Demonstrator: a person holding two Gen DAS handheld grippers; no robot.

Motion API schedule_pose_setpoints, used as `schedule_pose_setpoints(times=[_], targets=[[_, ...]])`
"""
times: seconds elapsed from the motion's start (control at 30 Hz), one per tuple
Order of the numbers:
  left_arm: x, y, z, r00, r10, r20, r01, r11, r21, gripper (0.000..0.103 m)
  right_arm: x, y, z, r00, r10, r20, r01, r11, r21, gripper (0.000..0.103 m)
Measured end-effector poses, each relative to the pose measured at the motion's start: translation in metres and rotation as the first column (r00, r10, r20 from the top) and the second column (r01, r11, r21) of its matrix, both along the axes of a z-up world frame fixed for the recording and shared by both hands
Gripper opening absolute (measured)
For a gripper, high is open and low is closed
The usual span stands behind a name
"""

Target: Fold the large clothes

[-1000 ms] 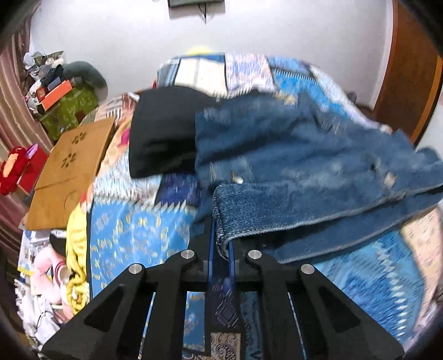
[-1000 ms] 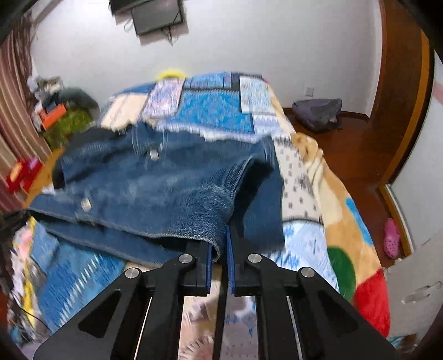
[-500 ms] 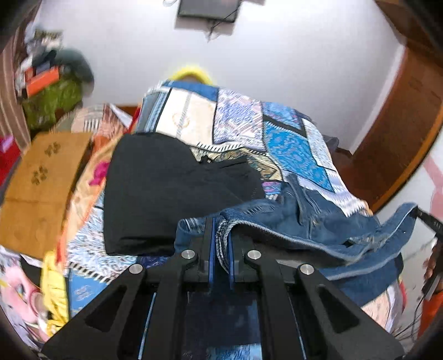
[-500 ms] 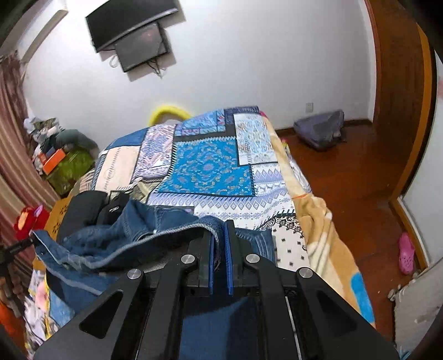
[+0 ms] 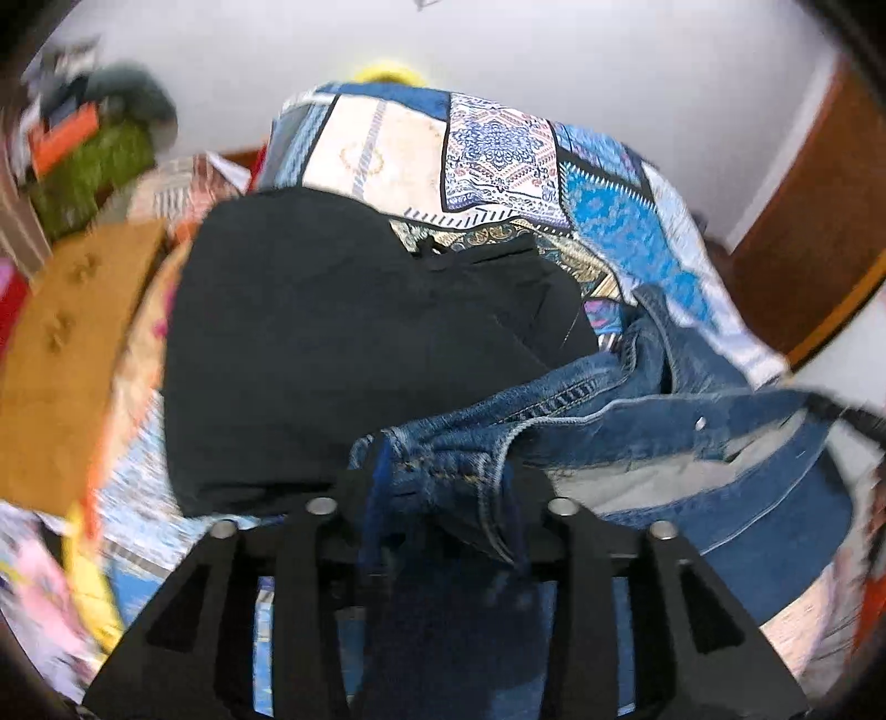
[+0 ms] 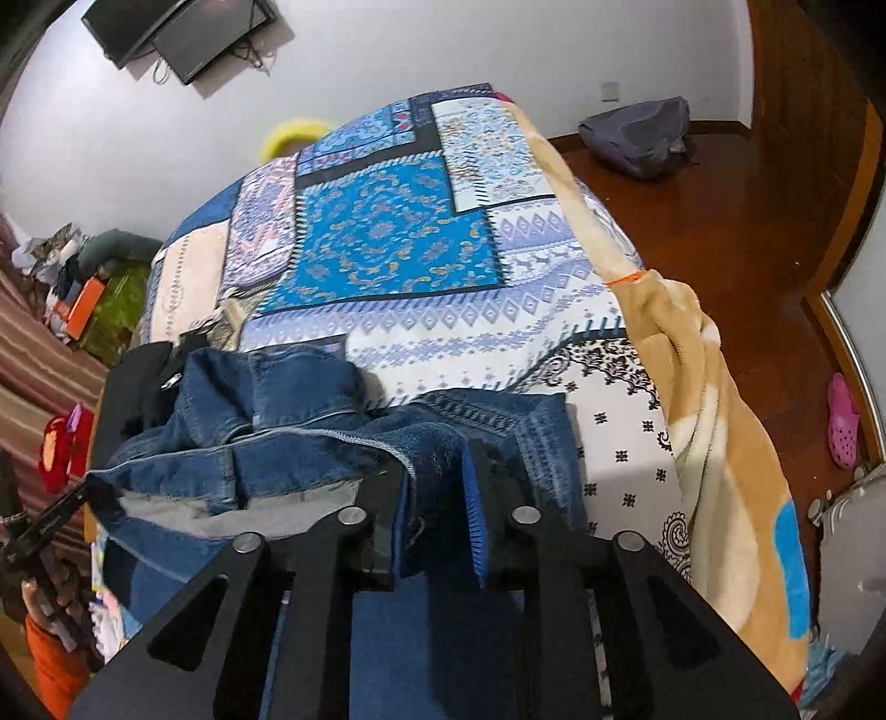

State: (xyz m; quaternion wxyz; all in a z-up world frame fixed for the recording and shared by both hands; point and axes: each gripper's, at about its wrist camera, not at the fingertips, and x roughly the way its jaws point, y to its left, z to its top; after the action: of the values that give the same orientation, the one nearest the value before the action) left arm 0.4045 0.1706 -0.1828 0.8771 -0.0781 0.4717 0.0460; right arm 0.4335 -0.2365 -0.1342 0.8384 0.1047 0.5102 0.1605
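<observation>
A: Where is the denim garment (image 5: 653, 410), and what has just changed?

B: The denim garment is bunched at the near end of the bed (image 6: 387, 243), its edge strung between the two grippers. A second ago it was spread flat across the quilt and both sets of fingers were pressed together on its hem. Since then the hem has been carried up and over towards the far side of the garment, and the fingers of both grippers are now opening. In the left gripper (image 5: 443, 498) the fingers are spread, with the seam draped loosely between them. In the right gripper (image 6: 437, 504) a narrower gap is seen; the cloth lies against the left finger, away from the blue pad of the other.

A: What is meant by that for the task?

B: A fold is judged to be being released; the doubled layer should settle onto the rest of the garment.

A: What is shown by one view and not the other?

B: In the left wrist view a folded black garment (image 5: 343, 354) is shown just beyond the denim, touching it, with a brown board (image 5: 66, 354) further left. In the right wrist view the wooden floor (image 6: 720, 210), a grey bag (image 6: 642, 138) and a wall screen (image 6: 183, 33) are shown beyond the denim, and the opposite gripper is seen at the denim's left end.
</observation>
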Motion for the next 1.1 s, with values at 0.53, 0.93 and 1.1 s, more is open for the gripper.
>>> schedule_pose_setpoints(times=[0.53,0.93,1.1], targets=[[-0.056,-0.056,0.019,0.985,-0.168,0.034,0.162,0.978,0.134,0.066,-0.075,0.036,0.028,0.961,0.263,0.089,-0.245,0.954,-0.173,0.062],[-0.025,-0.097,-0.056,0.965,-0.224,-0.139,0.26,0.902,0.346,0.071,-0.058,0.103,-0.042,0.9,0.425,-0.098,-0.424,0.799,-0.427,0.063],[0.004,-0.092,-0.016,0.981,-0.188,-0.045,0.189,0.885,0.426,0.071,-0.009,0.127,-0.048,0.892,0.42,-0.167,-0.45,0.788,-0.42,0.063]])
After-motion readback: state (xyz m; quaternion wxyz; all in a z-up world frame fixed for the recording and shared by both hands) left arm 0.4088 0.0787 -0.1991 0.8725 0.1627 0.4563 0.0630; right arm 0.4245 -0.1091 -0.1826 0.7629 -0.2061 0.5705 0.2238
